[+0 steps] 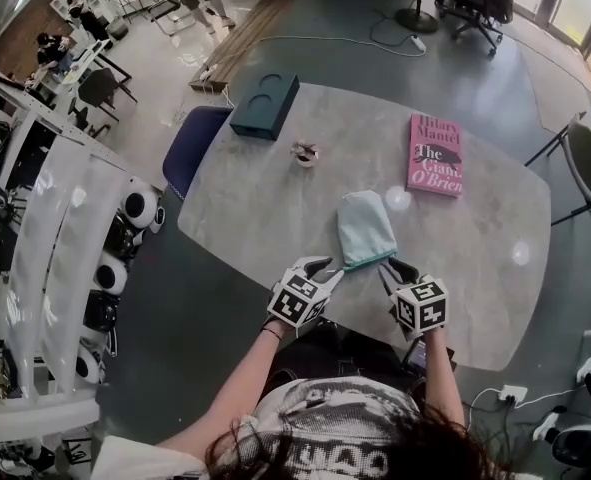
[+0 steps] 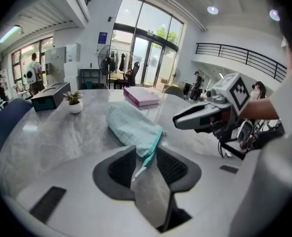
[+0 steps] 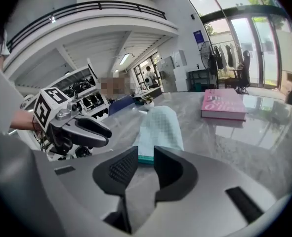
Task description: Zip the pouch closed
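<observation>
1. On the table's near edge: the pouch (image 1: 365, 228) lies flat, zip edge towards the person and rounded end pointing away, between the two grippers.
2. Left gripper (image 1: 325, 268): jaws spread wide, not clamping. In the left gripper view its jaws (image 2: 145, 154) straddle the pouch's (image 2: 131, 125) near-left corner; the teal zip strip runs loosely into the gap and the pads don't press on it.
3. Right gripper (image 1: 395, 270): jaws apart too, with a narrower gap. In the right gripper view (image 3: 146, 154) the pouch's (image 3: 158, 127) teal edge sits just past the tips, and nothing is pinched.
4. Writing: the pink book (image 1: 436, 154), well beyond the pouch to the right, reads "Hilary Mantel" and "The Giant, O'Brien" (smaller print isn't legible). No label is visible on the pouch.
5. Materials:
   - The pouch is pale mint fabric with a fine check weave and a darker teal zip band.
   - The table (image 1: 275, 208) is a grey marble-look top, glossy, with rounded corners.
   - The jaw pads are black and ribbed.
   - The gripper cubes carry black-and-white square markers.
6. Also on the table: a dark teal box (image 1: 265, 106) at the far left, and a small potted plant (image 1: 305, 154) beyond the pouch.
</observation>
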Demonstrator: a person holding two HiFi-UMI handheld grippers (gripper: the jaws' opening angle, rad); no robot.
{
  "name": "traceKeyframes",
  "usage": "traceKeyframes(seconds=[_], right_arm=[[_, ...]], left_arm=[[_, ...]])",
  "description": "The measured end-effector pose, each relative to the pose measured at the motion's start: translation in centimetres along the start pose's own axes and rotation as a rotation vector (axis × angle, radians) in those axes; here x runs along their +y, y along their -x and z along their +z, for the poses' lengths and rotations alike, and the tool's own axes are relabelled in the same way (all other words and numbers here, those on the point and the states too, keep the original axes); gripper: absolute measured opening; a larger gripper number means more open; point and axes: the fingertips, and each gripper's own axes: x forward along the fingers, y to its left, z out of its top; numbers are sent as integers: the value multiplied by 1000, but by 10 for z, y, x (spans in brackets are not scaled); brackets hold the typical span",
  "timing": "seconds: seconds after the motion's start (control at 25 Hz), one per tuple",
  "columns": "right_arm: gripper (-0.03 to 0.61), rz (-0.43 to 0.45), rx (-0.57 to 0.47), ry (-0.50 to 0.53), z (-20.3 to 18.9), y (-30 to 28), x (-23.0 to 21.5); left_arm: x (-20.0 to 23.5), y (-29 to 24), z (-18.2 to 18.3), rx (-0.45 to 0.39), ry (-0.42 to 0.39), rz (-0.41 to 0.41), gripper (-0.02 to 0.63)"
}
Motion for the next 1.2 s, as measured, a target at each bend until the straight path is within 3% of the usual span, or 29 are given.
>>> traceKeyframes(seconds=[0.4, 0.72, 1.2], right_arm=[[100, 119, -152, 3, 32, 34, 29], [100, 193, -203, 15, 44, 51, 42], [100, 164, -210, 78, 46, 56, 56]], left_arm=[[-26, 37, 23, -173, 95, 110, 115], [-39, 70, 40, -279, 197, 179, 101], [-50, 78, 40, -289, 166, 145, 97]])
